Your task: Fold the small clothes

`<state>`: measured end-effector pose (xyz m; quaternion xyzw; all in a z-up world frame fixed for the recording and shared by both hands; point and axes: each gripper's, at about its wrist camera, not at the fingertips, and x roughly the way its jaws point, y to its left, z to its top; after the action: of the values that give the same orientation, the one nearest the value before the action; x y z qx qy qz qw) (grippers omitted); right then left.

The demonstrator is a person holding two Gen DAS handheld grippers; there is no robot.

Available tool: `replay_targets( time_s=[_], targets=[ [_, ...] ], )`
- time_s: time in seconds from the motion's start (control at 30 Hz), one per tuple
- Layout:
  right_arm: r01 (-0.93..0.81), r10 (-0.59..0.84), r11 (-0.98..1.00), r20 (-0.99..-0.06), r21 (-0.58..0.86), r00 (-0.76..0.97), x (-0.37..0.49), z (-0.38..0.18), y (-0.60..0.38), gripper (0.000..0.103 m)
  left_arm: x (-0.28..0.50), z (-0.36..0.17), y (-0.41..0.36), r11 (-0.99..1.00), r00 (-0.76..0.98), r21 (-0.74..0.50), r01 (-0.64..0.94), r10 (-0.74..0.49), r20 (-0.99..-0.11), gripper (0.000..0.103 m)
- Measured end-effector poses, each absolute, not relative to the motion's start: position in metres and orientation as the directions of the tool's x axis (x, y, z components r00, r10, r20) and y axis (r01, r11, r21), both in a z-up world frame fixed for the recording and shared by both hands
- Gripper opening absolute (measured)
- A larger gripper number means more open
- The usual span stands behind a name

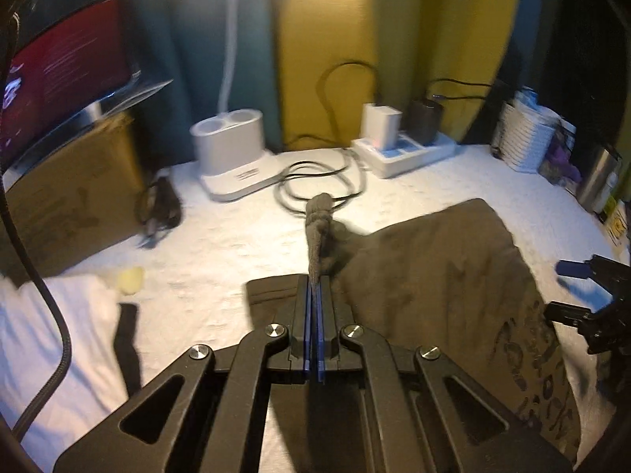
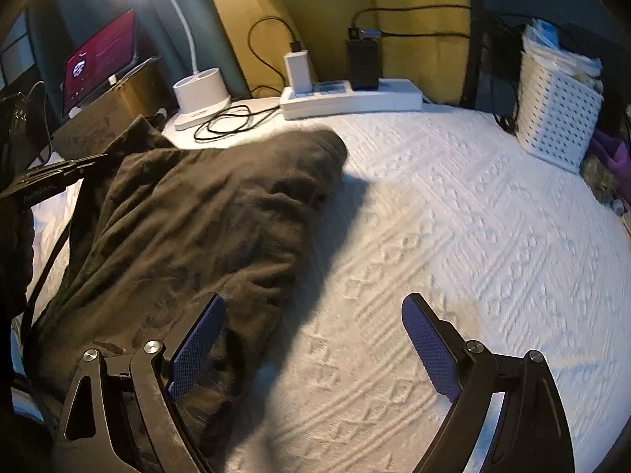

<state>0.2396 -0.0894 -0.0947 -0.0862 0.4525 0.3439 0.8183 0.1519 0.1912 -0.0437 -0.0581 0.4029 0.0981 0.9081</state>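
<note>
A dark olive garment [image 1: 441, 268] with printed lettering lies on the white textured cloth [image 1: 221, 252]. My left gripper [image 1: 314, 280] is shut on a bunched edge of that garment, and a twisted strip of fabric [image 1: 317, 228] sticks up past the blue pads. In the right wrist view the same garment [image 2: 189, 228] is heaped and rumpled at the left. My right gripper [image 2: 313, 315] stands open over the cloth [image 2: 453, 213], nothing between its fingers; its left finger [image 2: 197, 351] overlaps the garment's edge. The right gripper [image 1: 583, 287] also shows at the left view's right edge.
At the back stand a white lamp base [image 2: 201, 94], a power strip [image 2: 351, 96] with chargers and coiled cables [image 1: 315, 185]. A tablet [image 2: 98, 59] rests on a cardboard box [image 1: 67, 205] at left. A white perforated basket [image 2: 556, 118] sits at right.
</note>
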Motion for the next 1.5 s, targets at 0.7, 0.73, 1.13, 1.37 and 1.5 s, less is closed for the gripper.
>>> replay_targets(
  time_s=[0.7, 0.73, 1.13, 1.37, 1.5],
  targets=[
    [-0.671, 0.486, 0.725, -0.805, 0.154, 0.341, 0.238, -0.097, -0.064, 0.092, 0.136, -0.051, 0.197, 0.958, 0.660, -0.117, -0.264, 0.091, -0.746, 0.037],
    [-0.670, 0.487, 0.726, -0.803, 0.155, 0.343, 0.237, -0.096, -0.066, 0.092, 0.135, -0.052, 0.193, 0.961, 0.659, -0.120, -0.250, 0.078, -0.748, 0.037],
    [-0.608, 0.551, 0.749, -0.757, 0.262, 0.351, 0.280, -0.080, -0.096, 0.092, 0.176, -0.090, 0.183, 0.969, 0.595, -0.145, -0.198, 0.001, -0.804, 0.037],
    [-0.534, 0.609, 0.749, -0.725, 0.392, 0.322, 0.329, -0.087, -0.092, 0.068, 0.179, -0.084, 0.178, 0.977, 0.612, -0.153, -0.147, -0.031, -0.790, 0.037],
    [-0.519, 0.622, 0.741, -0.728, 0.426, 0.290, 0.344, -0.097, -0.078, 0.063, 0.177, -0.082, 0.175, 0.979, 0.618, -0.148, -0.142, -0.029, -0.786, 0.037]
  ],
)
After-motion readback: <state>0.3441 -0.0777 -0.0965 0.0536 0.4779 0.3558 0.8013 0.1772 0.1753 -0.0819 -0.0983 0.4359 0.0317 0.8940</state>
